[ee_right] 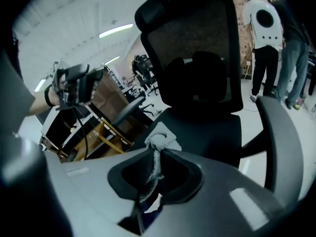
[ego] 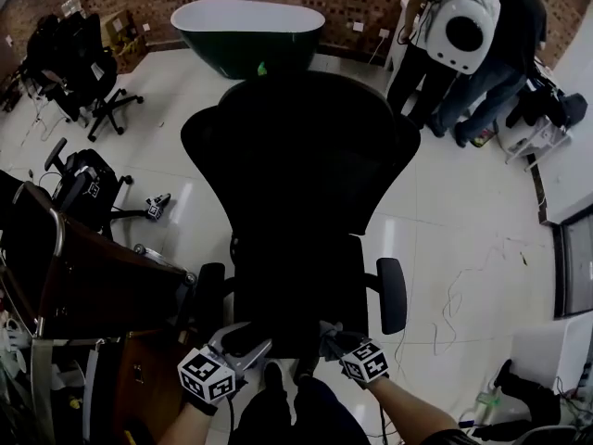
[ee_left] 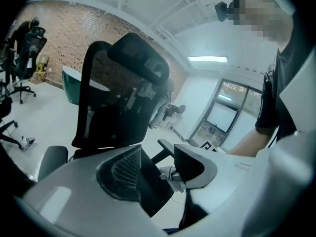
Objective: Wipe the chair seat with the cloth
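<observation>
**Right jaws pinched on cloth at chair front; left jaws apart**

Jaws: the right gripper (ee_right: 158, 154) has its jaws closed on the cloth (ee_right: 162, 138). A thin strip of the pale fabric runs down between the pads, and a knotted bunch stands out past the tips. The left gripper (ee_left: 157, 166) has its jaws spread wide with nothing clamped between them; through the gap show only the dark chair and the cloth bunch beyond it.

Cloth position: the bunch lies against the front edge of the chair seat (ee_right: 210, 127) as seen from the right gripper view. Contact with the seat cannot be confirmed from any view.

Chair (ego: 298, 202): black, mesh backrest (ego: 301, 146) upright, facing the person. Both grippers sit at the seat's front edge in the head view, left gripper at the front-left corner, right gripper at the front-right corner, close together but apart. Each marker cube faces up.

Armrests: the one on the chair's right side in the head view (ego: 392, 295) is beside the right gripper; the opposite one (ego: 209, 290) is just above the left gripper.

Surroundings, relative to the chair:
- dark green bathtub (ego: 248, 31) with white rim behind the backrest;
- two people (ego: 468, 40) standing behind and to the right, well apart from it;
- wooden desk (ego: 107, 281) just to its left;
- other black office chairs (ego: 79, 63) far back left, on glossy white floor (ego: 463, 230).
</observation>
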A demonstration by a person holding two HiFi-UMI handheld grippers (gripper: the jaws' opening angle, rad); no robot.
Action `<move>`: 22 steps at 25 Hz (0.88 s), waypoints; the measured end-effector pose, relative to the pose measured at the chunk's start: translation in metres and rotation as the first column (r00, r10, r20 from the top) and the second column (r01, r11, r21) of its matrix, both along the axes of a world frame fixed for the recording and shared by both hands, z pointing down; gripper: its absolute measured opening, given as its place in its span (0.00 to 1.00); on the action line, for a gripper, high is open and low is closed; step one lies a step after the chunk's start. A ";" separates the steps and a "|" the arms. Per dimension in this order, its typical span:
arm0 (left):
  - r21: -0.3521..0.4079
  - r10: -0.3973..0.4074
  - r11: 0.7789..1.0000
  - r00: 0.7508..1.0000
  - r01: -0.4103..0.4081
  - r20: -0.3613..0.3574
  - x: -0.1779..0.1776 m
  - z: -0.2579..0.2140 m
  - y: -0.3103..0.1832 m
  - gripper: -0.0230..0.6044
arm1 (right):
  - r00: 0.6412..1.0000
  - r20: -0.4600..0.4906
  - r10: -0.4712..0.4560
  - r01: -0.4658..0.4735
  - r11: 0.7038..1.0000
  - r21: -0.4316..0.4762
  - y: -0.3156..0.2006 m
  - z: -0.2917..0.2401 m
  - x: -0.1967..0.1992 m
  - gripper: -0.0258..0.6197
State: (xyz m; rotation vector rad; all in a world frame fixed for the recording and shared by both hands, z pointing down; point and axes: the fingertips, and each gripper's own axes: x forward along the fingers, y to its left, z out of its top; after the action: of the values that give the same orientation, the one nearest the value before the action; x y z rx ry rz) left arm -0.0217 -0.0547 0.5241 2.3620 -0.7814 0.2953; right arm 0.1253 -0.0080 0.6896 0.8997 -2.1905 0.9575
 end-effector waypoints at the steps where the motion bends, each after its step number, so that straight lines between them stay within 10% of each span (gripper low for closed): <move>1: 0.006 0.001 1.000 1.000 -0.001 -0.007 -0.001 -0.011 0.006 0.40 | 1.000 0.025 0.005 -0.005 1.000 0.018 0.006 -0.021 -0.003 0.11; 22: 0.216 0.190 0.962 0.977 -0.164 -0.102 -0.089 -0.175 0.278 0.40 | 0.948 0.297 0.112 -0.240 0.866 0.439 0.230 -0.342 -0.110 0.10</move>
State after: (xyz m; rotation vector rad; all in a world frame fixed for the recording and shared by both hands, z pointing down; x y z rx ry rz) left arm -0.1111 0.2237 0.3489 2.6247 -0.5665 0.1472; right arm 0.0154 0.2220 0.3478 1.2780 -2.6719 0.6547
